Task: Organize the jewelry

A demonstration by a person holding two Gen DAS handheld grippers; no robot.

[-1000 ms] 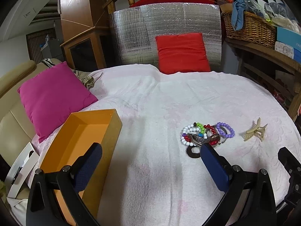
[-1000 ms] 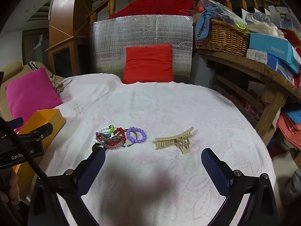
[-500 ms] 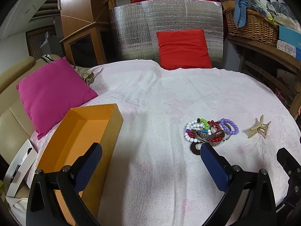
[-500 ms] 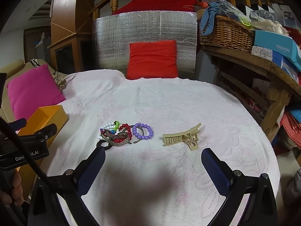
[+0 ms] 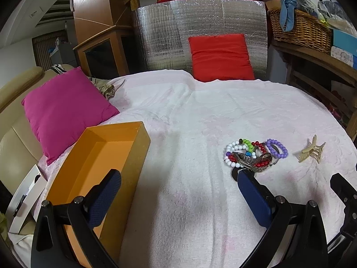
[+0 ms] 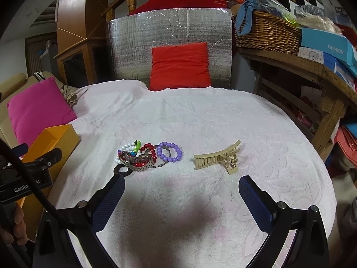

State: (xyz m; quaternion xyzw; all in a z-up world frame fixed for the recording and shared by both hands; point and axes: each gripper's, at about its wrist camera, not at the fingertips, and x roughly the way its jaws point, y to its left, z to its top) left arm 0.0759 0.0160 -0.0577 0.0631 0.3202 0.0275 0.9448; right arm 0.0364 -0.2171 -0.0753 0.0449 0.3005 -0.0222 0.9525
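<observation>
Evidently nothing is picked yet: both grippers, left (image 5: 178,192) and right (image 6: 181,193), hover with fingers spread wide and empty, so next comes closing on the bead bracelets (image 6: 142,155) mid-bed for the orange box (image 5: 100,156)

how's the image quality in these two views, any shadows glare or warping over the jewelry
Left wrist: a soft grey shadow lies on the white cloth near the orange box; the bead pile stays sharp and evenly lit. Right wrist: a dark shadow pools between the open fingers, short of the hair clip. Both views bow straight lines at the edges; the foil panel glints mildly.
</observation>
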